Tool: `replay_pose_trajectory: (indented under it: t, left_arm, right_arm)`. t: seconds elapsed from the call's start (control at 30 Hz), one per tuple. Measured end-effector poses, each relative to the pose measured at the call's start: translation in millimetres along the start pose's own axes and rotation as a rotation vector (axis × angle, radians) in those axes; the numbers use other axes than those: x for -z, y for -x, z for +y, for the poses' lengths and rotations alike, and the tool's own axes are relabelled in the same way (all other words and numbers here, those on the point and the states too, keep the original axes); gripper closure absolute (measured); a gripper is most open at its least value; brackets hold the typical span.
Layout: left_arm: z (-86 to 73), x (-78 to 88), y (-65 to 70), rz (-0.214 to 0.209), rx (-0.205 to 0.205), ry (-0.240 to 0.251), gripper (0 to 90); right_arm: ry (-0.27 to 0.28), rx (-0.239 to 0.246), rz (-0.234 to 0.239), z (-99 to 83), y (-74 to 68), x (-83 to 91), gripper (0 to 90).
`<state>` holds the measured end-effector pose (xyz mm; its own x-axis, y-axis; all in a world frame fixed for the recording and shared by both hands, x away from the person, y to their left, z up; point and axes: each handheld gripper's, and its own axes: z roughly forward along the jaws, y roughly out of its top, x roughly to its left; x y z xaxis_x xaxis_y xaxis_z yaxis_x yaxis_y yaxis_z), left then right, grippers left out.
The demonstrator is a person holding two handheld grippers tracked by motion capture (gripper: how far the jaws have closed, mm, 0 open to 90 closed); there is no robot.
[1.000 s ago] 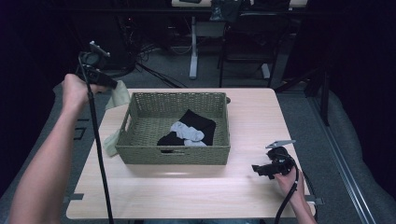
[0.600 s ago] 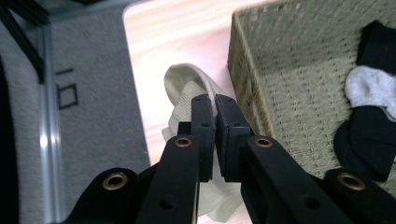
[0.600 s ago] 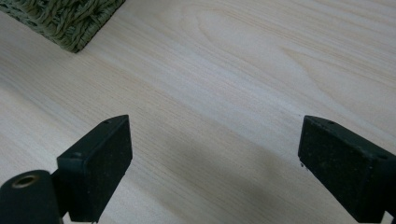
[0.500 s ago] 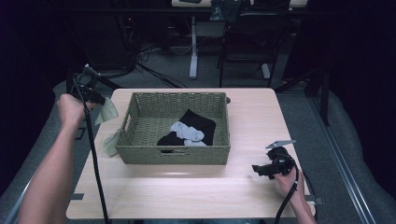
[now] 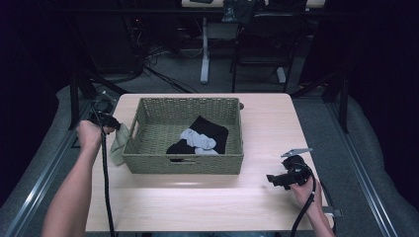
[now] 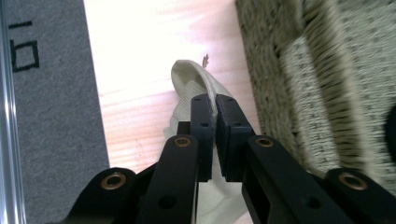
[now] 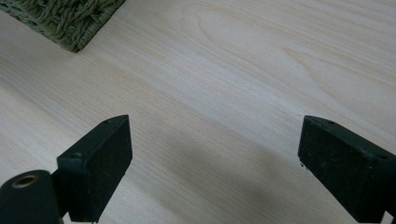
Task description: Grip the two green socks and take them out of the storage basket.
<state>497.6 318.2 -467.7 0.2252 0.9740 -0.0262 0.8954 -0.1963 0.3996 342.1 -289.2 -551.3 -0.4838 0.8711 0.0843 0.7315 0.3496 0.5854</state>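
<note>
At the table's left edge, the left gripper is pinching a pale green sock, jaws pressed tight on the fold. The sock is hanging over the narrow strip of bare wood just beside the woven basket, with little room there. That hand has dropped from high above the basket's corner a second ago. Across the basket, wide open tabletop is lying in front of the right gripper, jaws spread and gripping nothing, staying where it was.
</note>
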Motion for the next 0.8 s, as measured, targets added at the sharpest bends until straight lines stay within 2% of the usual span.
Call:
replay_pose_trajectory:
  t: [0.07, 0.13, 0.17, 0.2, 0.27, 0.3, 0.37, 0.4, 0.5, 0.57, 0.6, 0.63, 0.7, 0.8]
  left_arm:
    - [-2.8, -7.1, 0.0, -0.008, 0.013, -0.003, 85.9]
    - [-5.0, -11.5, -1.0, -0.021, 0.029, -0.003, 79.3]
    - [-6.0, -12.7, -1.8, -0.031, 0.041, -0.002, 79.3]
    - [-7.7, -13.9, -2.7, -0.04, 0.051, -0.007, 70.7]
    - [-8.7, -13.3, -3.3, -0.038, 0.057, -0.002, 67.3]
    - [-9.7, -11.2, -4.4, -0.04, 0.066, 0.002, 61.9]
    - [-12.2, -6.0, -6.0, -0.04, 0.071, 0.021, 51.2]
    - [-13.7, -1.6, -6.8, -0.034, 0.075, 0.031, 51.2]
    - [-19.8, 11.7, -8.6, -0.029, 0.077, 0.061, 38.2]
    - [-24.7, 21.6, -9.3, -0.017, 0.069, 0.077, 32.5]
    - [-30.6, 31.8, -10.4, -0.023, 0.071, 0.096, 27.3]
    - [-30.6, 31.8, -10.4, -0.023, 0.071, 0.096, 25.6]
    - [-40.5, 44.7, -10.3, -0.021, 0.062, 0.119, 22.2]
    - [-47.7, 51.8, -8.2, -0.012, 0.053, 0.125, 18.8]
  right_arm:
    - [0.001, 0.001, 0.0, 0.0, -0.1, 0.1, 9.1]
    - [0.005, 0.0, 0.0, 0.0, 0.1, 0.4, 9.1]
    - [0.005, 0.0, 0.0, 0.0, 0.1, 0.4, 9.1]
    - [0.004, 0.0, -0.002, -0.1, 0.5, 0.7, 9.1]
    - [0.005, 0.0, -0.002, -0.1, 0.5, 0.9, 9.1]
    - [0.005, 0.0, -0.002, -0.1, 0.4, 0.9, 9.1]
    - [0.005, 0.0, -0.002, 0.0, 0.3, 0.7, 9.1]
    - [0.005, 0.0, -0.002, 0.0, 0.3, 0.7, 9.1]
    - [0.004, 0.0, 0.001, 0.1, 0.3, 0.4, 9.1]
    - [0.004, -0.001, 0.001, 0.1, 0.3, 0.2, 9.1]
    - [0.003, -0.001, 0.001, 0.1, 0.1, 0.3, 9.1]
    - [0.003, -0.001, 0.001, 0.1, 0.1, 0.3, 9.1]
    - [0.005, 0.001, -0.002, 0.2, -0.5, 0.7, 9.1]
    - [0.003, 0.003, -0.004, 0.2, -0.5, 0.7, 9.1]
